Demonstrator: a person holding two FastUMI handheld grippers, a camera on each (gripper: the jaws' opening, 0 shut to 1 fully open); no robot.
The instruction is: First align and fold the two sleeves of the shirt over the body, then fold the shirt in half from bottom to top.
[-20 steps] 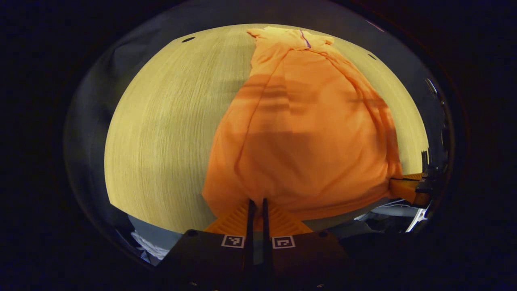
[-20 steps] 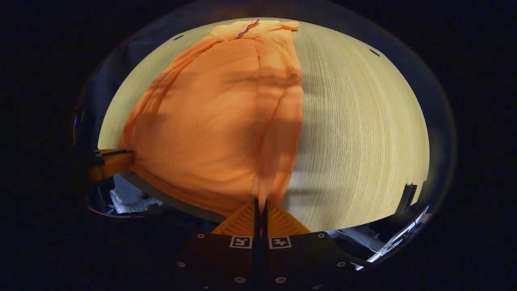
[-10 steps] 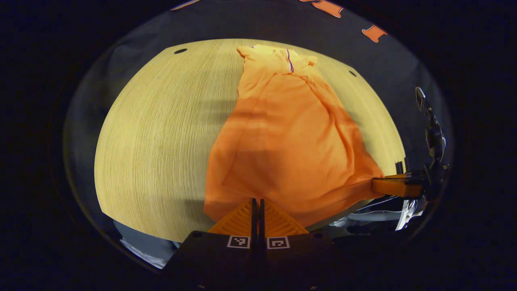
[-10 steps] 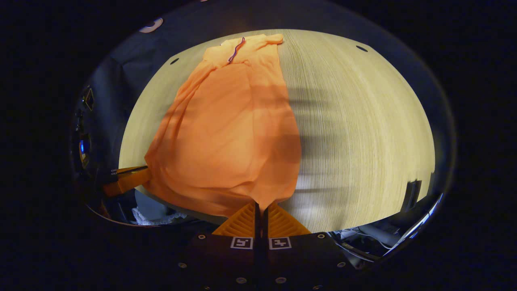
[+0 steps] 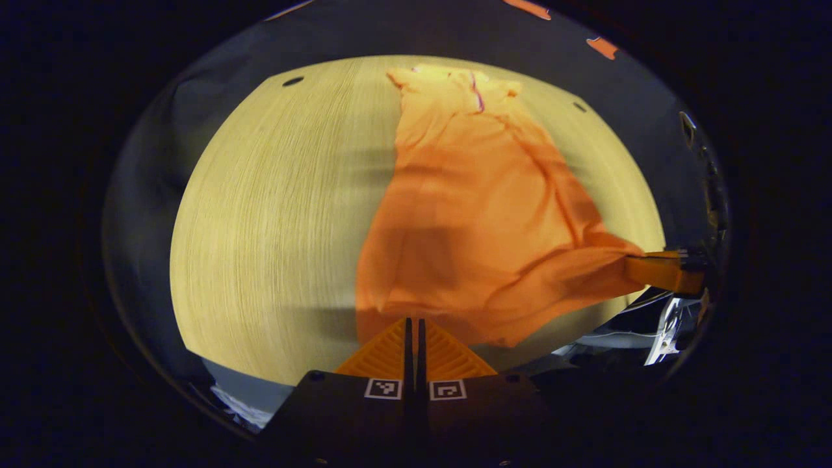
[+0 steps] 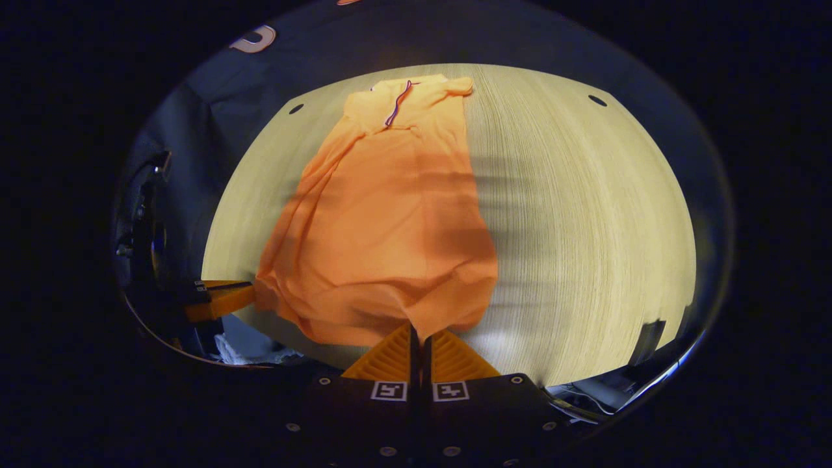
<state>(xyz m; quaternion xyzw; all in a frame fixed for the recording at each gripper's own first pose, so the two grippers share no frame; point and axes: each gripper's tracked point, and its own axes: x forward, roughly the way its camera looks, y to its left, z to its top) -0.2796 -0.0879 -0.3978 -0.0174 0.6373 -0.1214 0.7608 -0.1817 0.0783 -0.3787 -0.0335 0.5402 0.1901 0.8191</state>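
No words, brands or numbers can be read. The only signs are small square black-and-white coded markers, two side by side on the near body of the left gripper (image 5: 413,325) and two on the right gripper (image 6: 420,331). The shirt (image 6: 390,221) seems to carry no print, though its far collar is blurred.

The left gripper view was taken from low at the near edge of the desk (image 5: 260,227), facing along it toward the far wall. The right gripper view was taken from the same edge, further right. The orange shirt (image 5: 481,221) and the desk (image 6: 585,214) were shared by both views.
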